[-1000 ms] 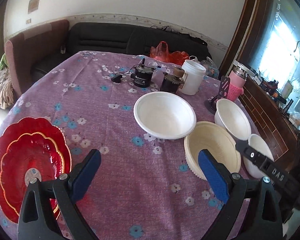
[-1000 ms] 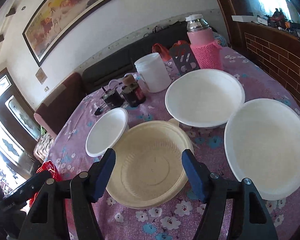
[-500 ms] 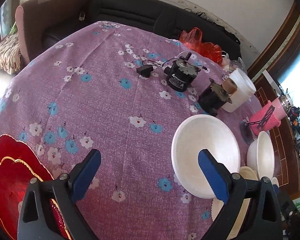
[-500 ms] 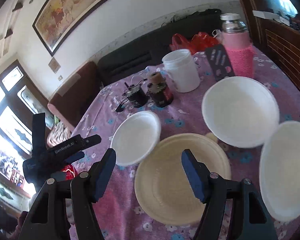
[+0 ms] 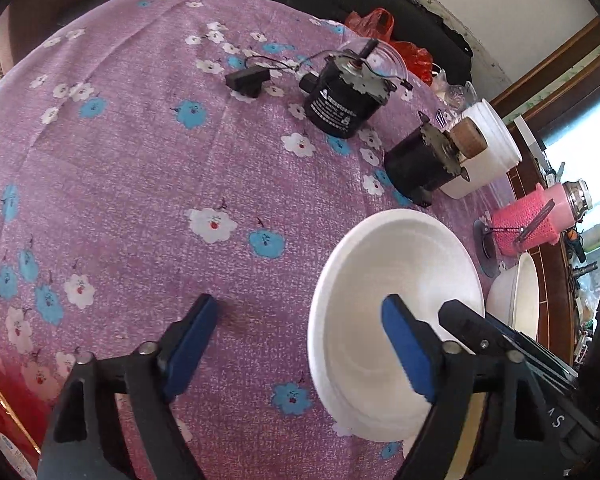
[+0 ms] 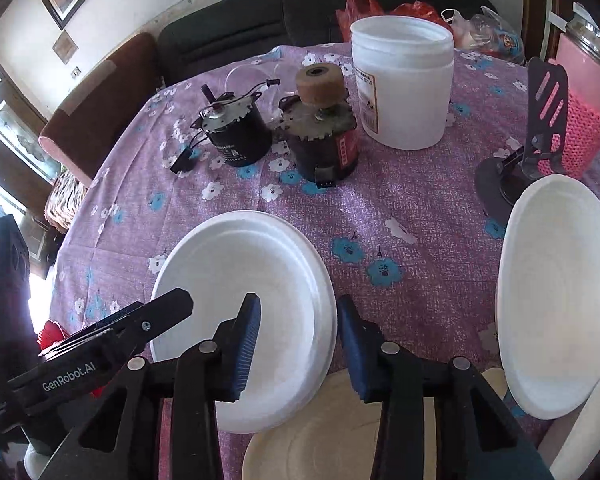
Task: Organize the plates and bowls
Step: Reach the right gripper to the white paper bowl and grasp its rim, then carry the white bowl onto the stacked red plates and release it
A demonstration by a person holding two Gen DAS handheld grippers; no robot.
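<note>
Both grippers are on the one small white bowl [image 6: 244, 312], which sits near the table's front edge, at six o'clock from the two motors.

The left gripper [image 5: 300, 350] is closing, its right pad inside the bowl, its left pad on the cloth outside; neither presses yet. The right gripper [image 6: 298, 344] straddles the bowl's rim at three o'clock, jaws closing, not visibly clamped.

Left to right I count two black motors [image 6: 240, 140], one white tub [image 6: 402, 80], one pink-sleeved flask [image 6: 580, 120], three white bowls and one cream bowl [image 6: 336, 440].

"GenRobot.AI" reads on the left gripper's arm.

Only the left wrist view shows the red plate [image 5: 4, 412] at eight o'clock.
</note>
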